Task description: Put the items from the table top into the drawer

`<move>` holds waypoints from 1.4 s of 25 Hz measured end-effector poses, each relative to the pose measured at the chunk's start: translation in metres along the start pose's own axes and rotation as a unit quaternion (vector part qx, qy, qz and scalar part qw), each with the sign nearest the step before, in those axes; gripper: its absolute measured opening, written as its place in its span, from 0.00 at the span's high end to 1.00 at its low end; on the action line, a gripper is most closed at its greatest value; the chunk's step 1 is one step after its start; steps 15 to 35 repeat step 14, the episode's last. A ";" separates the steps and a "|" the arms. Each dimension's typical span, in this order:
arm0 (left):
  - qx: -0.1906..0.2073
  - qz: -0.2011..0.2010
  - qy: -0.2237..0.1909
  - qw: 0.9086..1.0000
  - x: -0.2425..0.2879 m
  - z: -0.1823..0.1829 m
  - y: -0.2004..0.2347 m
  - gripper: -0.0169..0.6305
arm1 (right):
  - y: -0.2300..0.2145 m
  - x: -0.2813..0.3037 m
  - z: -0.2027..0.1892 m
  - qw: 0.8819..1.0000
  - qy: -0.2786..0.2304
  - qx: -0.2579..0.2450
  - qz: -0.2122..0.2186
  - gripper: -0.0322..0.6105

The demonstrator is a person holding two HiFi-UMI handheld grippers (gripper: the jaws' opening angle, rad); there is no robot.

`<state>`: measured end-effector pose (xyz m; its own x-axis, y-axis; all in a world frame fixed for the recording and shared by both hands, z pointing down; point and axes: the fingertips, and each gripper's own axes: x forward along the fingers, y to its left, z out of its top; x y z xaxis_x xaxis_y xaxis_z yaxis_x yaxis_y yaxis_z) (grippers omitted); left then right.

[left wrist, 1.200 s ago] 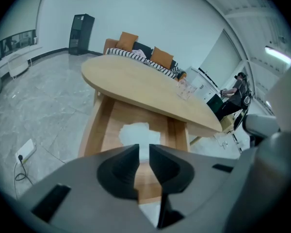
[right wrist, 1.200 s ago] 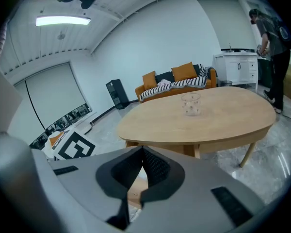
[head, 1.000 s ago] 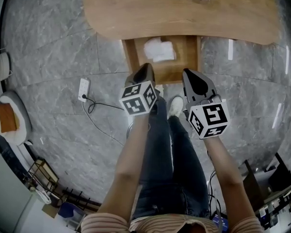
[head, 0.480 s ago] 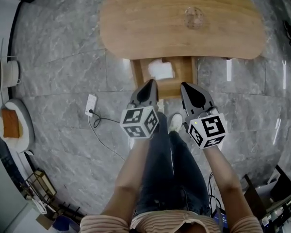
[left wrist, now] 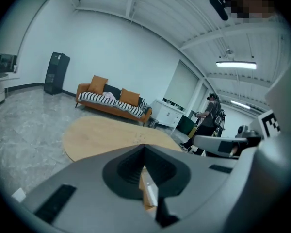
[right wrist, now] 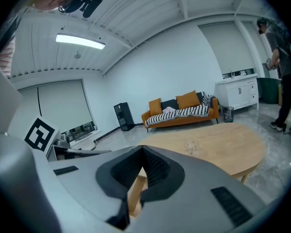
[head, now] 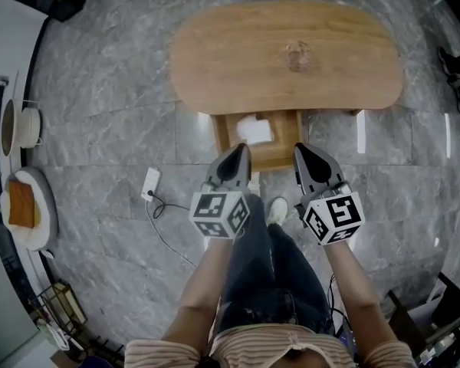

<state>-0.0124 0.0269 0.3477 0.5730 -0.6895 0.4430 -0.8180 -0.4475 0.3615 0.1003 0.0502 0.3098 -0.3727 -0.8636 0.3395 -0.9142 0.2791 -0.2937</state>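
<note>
**One clear item left on the table, dead ahead of the right gripper**

The small clear item [head: 298, 55] sits alone on the oval wooden table [head: 215, 60], a little toward 3 o'clock of the table's middle and well back from the near edge. It is too small and see-through to name more closely. From above it looks roughly round, so no long axis shows that a grip would have to follow.

Under the near edge of the table the drawer [head: 225, 133] stands pulled out toward the person, with a white folded item [head: 254, 129] already lying in it.

Both grippers hang over the floor just at 6 o'clock of the drawer, side by side and pointing to 12 o'clock. The left gripper [head: 240, 149] has its jaws pressed together with nothing between them, and so, by its own view, has the right gripper [head: 300, 149].

The clear item lies straight at 12 o'clock from the right gripper and at about 1 o'clock from the left, with the open drawer between the grippers and it. I judge the right hand the nearer one for the pick: it would need its jaws opened first, then a reach over the drawer and the table edge
</note>
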 end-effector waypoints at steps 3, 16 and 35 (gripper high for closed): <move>0.027 -0.006 -0.013 1.000 -0.014 0.017 -0.013 0.95 | 0.003 -0.017 0.019 1.000 -0.019 -0.008 -0.007 0.94; 0.034 -0.014 -0.057 0.998 -0.066 0.063 -0.046 0.95 | 0.021 -0.067 0.073 0.997 -0.075 -0.016 -0.009 0.94; 0.034 -0.014 -0.057 0.998 -0.066 0.063 -0.046 0.95 | 0.021 -0.067 0.073 0.997 -0.075 -0.016 -0.009 0.94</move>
